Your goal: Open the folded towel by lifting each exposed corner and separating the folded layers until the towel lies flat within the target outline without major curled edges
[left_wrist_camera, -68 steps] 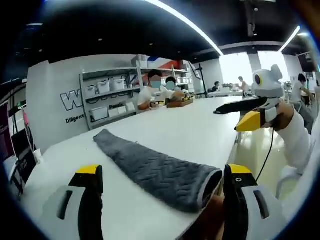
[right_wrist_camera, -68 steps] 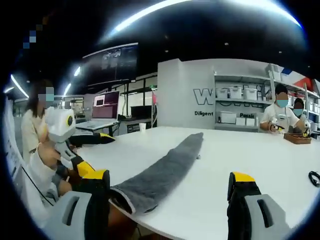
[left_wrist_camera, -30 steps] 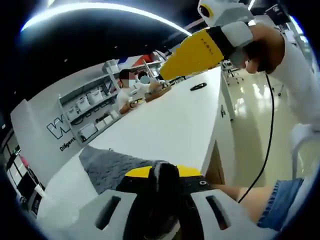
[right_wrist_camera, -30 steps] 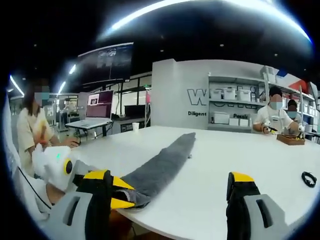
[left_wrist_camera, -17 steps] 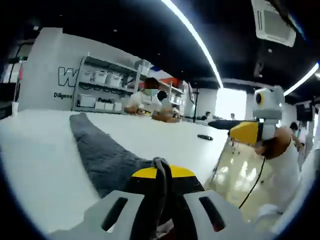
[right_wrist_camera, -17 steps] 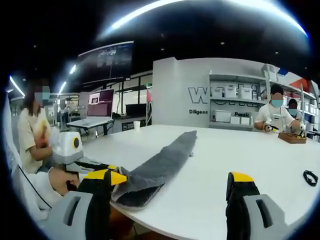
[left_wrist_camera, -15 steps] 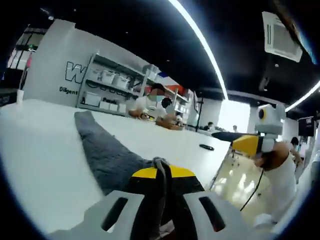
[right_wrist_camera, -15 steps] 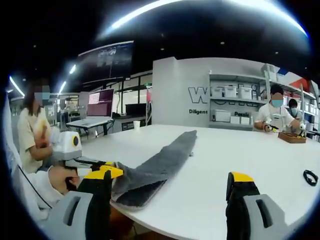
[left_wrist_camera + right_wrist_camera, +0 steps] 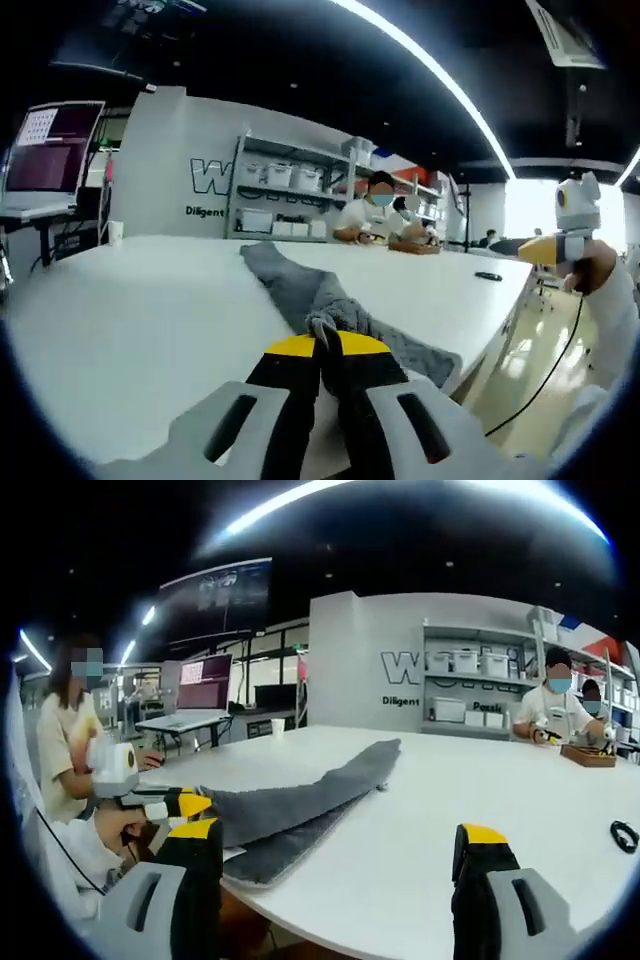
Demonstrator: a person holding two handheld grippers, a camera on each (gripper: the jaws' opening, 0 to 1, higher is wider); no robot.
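While clamping towel (image 9: 322, 330), left gripper (image 9: 322, 352) raised.

The towel (image 9: 300, 290) pinched between the left gripper (image 9: 320, 350)'s closed jaws is grey cloth, matt, with a quilted, slightly rough weave; beyond the jaws it runs away as a soft ridge. In the right gripper view the towel (image 9: 300, 805) shows the same dull fabric, its raised layer smoother underneath. The table (image 9: 130, 300) under it is white, smooth and faintly glossy. The right gripper (image 9: 335, 880)'s wide-apart jaws are matt grey plastic with yellow plastic tips, as are the left gripper's (image 9: 185, 802).
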